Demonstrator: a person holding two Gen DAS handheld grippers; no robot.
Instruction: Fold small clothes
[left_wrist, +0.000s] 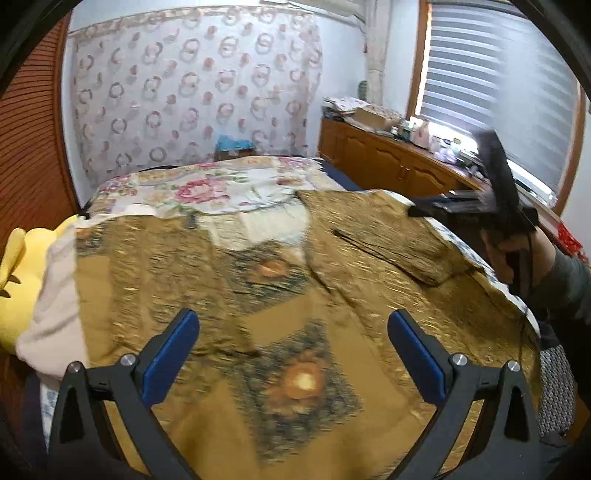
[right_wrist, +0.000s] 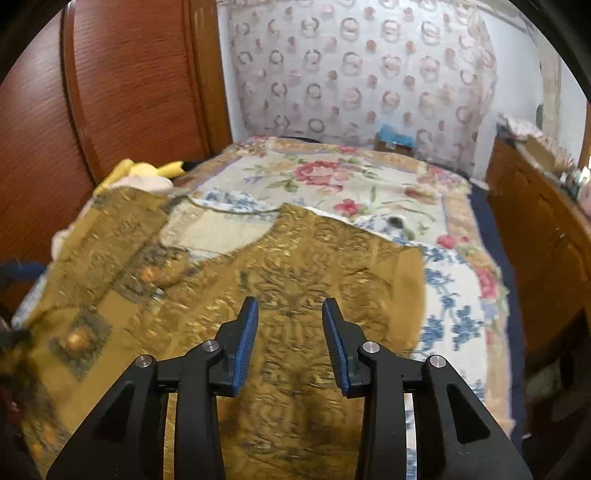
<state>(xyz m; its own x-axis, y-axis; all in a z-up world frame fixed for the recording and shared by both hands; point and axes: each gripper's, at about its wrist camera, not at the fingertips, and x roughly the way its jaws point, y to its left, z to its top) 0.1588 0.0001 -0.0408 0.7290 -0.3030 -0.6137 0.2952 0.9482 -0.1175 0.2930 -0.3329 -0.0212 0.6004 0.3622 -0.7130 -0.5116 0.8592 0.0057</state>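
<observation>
Nearest, the left gripper (left_wrist: 293, 354) hangs with its fingers spread wide and empty over the gold patterned garment (left_wrist: 258, 295), which lies spread across the floral bedspread (right_wrist: 332, 177). The right gripper (right_wrist: 290, 343) hovers over the garment's right part, fingers apart at a moderate gap, holding nothing. To fold cleanly, each should probably pinch a hem corner and lift evenly. Beyond, bare bedspread offers room; the wooden cabinet (right_wrist: 535, 229) crowds the right edge.

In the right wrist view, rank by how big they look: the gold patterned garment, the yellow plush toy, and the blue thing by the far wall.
1. Gold patterned garment, largest by far.
2. Yellow plush toy.
3. Blue thing, smallest, though it lies farthest away, so its true size is unsure.
</observation>
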